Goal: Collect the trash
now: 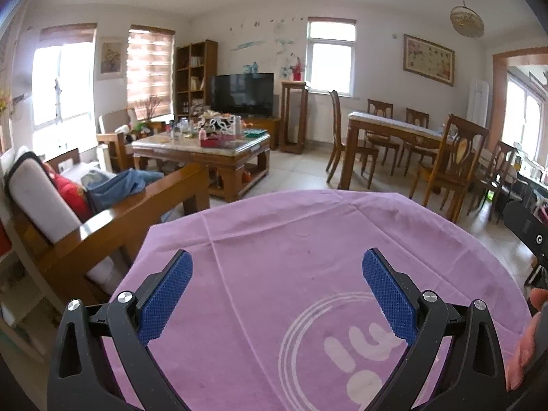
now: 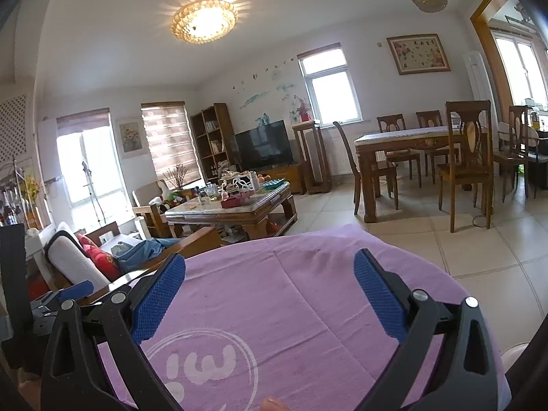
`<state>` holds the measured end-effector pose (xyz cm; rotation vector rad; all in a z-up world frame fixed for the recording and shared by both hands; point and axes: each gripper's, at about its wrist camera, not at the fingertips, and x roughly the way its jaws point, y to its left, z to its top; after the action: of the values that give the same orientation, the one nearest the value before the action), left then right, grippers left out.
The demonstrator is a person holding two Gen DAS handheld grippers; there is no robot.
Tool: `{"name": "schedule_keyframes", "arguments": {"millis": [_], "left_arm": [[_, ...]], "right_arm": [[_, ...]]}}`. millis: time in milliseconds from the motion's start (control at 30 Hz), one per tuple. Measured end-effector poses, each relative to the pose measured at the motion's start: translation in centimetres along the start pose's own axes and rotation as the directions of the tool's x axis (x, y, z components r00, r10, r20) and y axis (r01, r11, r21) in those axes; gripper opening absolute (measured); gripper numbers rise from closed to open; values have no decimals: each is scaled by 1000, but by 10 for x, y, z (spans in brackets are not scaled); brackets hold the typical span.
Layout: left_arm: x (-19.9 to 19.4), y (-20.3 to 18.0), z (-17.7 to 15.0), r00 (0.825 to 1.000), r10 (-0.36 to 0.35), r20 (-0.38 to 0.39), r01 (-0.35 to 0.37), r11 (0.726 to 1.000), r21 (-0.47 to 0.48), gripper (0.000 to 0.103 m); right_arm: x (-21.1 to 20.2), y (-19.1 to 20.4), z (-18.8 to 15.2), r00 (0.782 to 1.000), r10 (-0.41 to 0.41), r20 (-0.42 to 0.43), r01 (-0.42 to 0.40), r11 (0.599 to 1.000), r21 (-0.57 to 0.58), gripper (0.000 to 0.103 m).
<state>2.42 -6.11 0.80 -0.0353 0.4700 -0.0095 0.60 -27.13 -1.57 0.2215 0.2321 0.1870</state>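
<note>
Blue-padded fingers [image 1: 165, 296] of left gripper [image 1: 277, 263] and right gripper [image 2: 270, 265] spreading wide, gripping nothing, hovering over purple printed tablecloth [image 1: 274, 239], no trash showing on it, cluttered wooden coffee table [image 1: 202, 150] sitting well beyond.

1. The purple cloth [image 1: 308, 257] spread over the round counter carries a white printed logo [image 1: 346, 352]: thin concentric rings around a few bold rounded letter shapes. In the left wrist view the shapes are cut off by the frame edge and partly hidden by the hand-held gripper, so no word can be read.
2. In the right wrist view the same logo [image 2: 205, 366] shows shapes resembling "iw" or "im", seen from the far side; the reading is uncertain.
3. The framed flower picture [image 2: 418, 54] on the wall bears small dark characters along its top, too small to read.
</note>
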Motion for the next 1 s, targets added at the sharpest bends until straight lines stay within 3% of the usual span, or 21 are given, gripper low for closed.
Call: {"name": "schedule_keyframes", "arguments": {"millis": [1000], "left_arm": [[2, 7, 3, 1000, -4, 17, 4, 1000, 8, 98]], "right_arm": [[0, 2, 2, 1000, -5, -4, 5, 1000, 5, 98]]}}
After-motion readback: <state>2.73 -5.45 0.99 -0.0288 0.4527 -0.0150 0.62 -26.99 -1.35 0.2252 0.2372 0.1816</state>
